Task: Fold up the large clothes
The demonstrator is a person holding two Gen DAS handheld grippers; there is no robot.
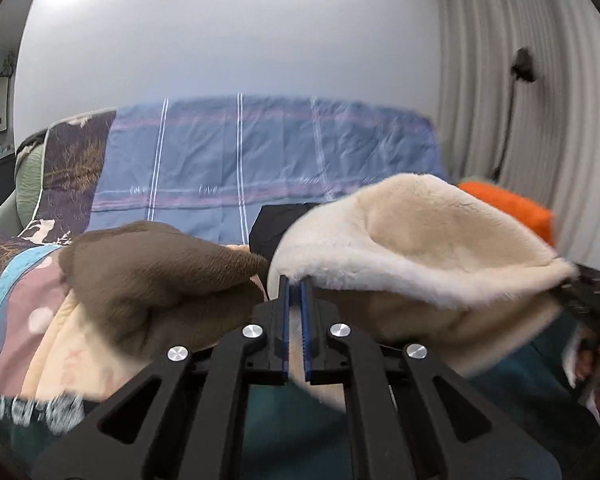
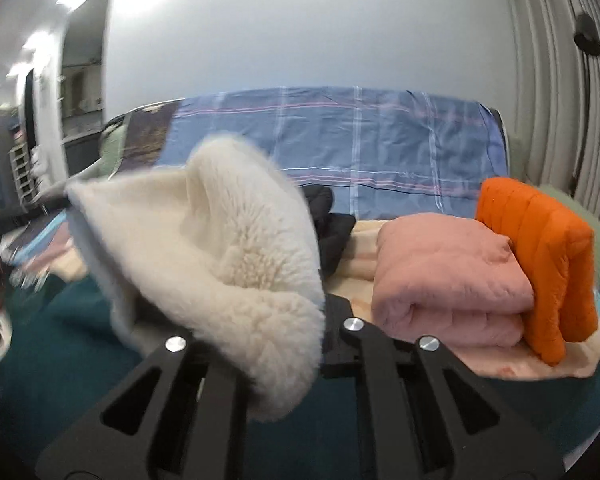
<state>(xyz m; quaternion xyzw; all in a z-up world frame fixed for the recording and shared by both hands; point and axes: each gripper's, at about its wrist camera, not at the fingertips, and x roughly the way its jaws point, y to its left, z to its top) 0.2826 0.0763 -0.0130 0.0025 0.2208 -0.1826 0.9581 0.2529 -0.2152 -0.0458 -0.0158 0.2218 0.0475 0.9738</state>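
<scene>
One cream fleece (image 1: pixel 416 240) hangs between two grippers, lifted off the teal cover (image 1: pixel 284 420). The left gripper (image 1: pixel 296 284) has its blue-edged jaws nearly together, pinching the fleece's lower edge at 12 o'clock from its body. In the left view the right gripper (image 1: pixel 592 300) shows dark and blurred at 3 o'clock, at the fleece's far end. In the right view the fleece (image 2: pixel 220 264) drapes over the right gripper (image 2: pixel 260 336) and hides its fingertips, so I cannot tell whether the jaws are closed.

Only the left view shows one brown garment (image 1: pixel 148 276) at 9 o'clock, lying on a patterned blanket (image 1: pixel 28 292). Only the right view shows one folded pink quilt (image 2: pixel 444 280) at 3 o'clock, with one orange jacket (image 2: pixel 548 264) leaning against its far side, touching. The left view catches just a corner of the jacket (image 1: pixel 512 208). Both views show one black garment (image 2: pixel 332 228) behind the fleece and one blue plaid sheet (image 1: pixel 260 160) at 12 o'clock.
</scene>
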